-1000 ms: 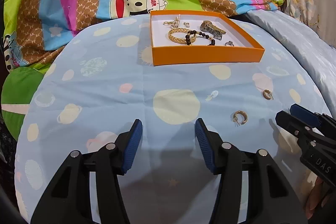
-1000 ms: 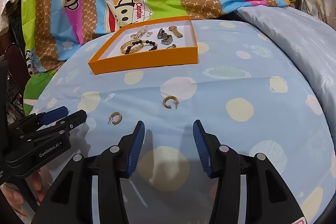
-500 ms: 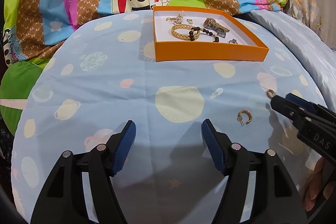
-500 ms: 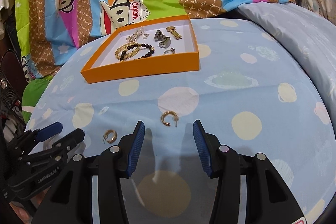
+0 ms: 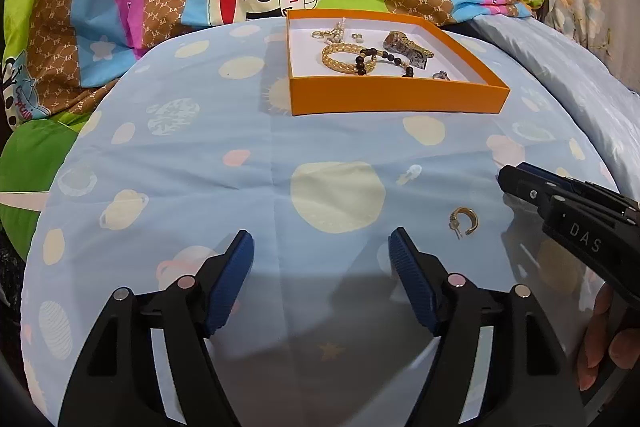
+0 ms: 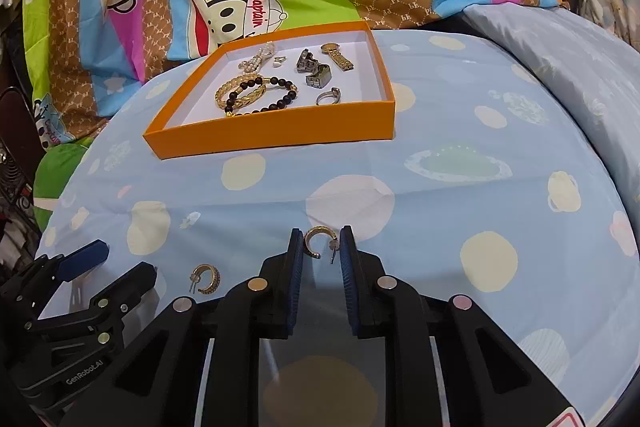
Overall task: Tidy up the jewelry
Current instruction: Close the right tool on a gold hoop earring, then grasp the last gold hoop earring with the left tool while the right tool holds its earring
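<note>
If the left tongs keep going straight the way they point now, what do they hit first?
Most likely bare blue cloth: nothing lies between the opening left tongs. The loose gold hoop earring sits off to their right, and the orange box is well beyond. Depth is hard to judge.

Both tongs [image 6: 319, 245] are black plastic with ribbed blue pads [image 5: 234, 281], silver screws and white lettering.

**Both grippers angled down, jaws moving opposite ways**

The right gripper [image 6: 319, 247] is pointing steeply down, jaws narrowing. The left gripper [image 5: 322, 247] is tilting down too, jaws widening with nothing between them (fingertips [image 5: 600, 339] of the right hand showing at frame edge).
</note>
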